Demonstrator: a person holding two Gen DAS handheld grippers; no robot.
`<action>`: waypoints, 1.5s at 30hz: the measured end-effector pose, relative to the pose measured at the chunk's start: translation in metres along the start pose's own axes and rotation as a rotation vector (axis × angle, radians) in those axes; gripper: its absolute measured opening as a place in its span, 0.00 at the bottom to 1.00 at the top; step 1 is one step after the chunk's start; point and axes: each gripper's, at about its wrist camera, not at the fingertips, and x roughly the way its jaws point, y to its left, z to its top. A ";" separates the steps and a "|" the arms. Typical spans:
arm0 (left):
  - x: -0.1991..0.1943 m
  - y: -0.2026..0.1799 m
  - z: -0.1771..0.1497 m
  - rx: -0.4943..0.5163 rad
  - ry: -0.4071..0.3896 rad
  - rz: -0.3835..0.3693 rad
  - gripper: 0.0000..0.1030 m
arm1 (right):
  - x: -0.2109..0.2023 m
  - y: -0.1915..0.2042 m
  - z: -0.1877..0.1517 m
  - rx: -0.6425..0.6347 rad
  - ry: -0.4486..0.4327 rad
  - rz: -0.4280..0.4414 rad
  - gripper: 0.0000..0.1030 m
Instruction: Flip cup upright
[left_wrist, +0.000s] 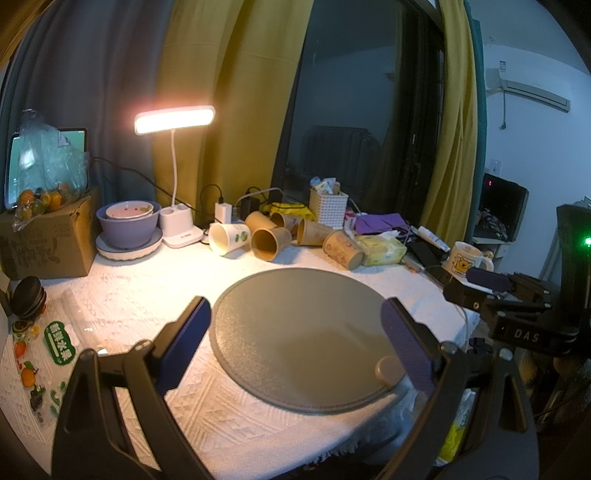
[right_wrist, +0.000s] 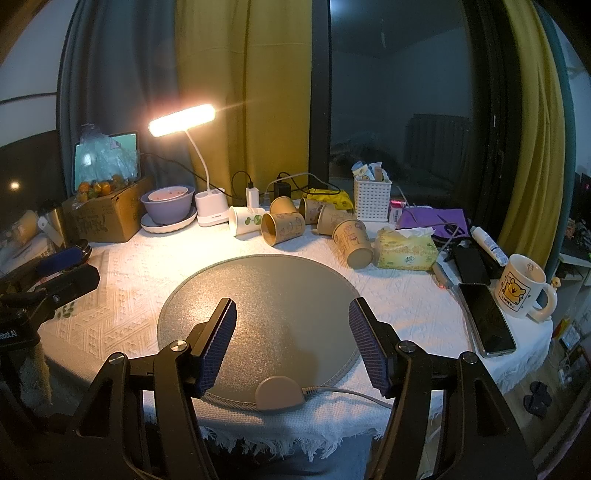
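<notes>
**Cups on their sides at the back of the bench**

Paper cups (right_wrist: 282, 228) lie tipped over in a cluster behind the round grey mat (right_wrist: 258, 325), their prints too small to read. Left gripper (left_wrist: 295, 343) and right gripper (right_wrist: 291, 343) hover above the mat, jaws apart and holding nothing. The mug (right_wrist: 521, 286) reads "LOVE"; the right gripper's body shows "DAS".
</notes>
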 end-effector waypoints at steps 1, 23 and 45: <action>0.000 0.000 0.000 0.001 0.000 0.000 0.91 | 0.000 0.000 0.000 0.000 0.000 0.000 0.65; 0.092 -0.028 0.008 0.064 0.158 -0.037 0.91 | 0.060 -0.047 -0.009 0.069 0.127 -0.032 0.65; 0.213 -0.080 0.033 0.105 0.297 -0.023 0.91 | 0.130 -0.134 0.013 0.127 0.143 0.007 0.65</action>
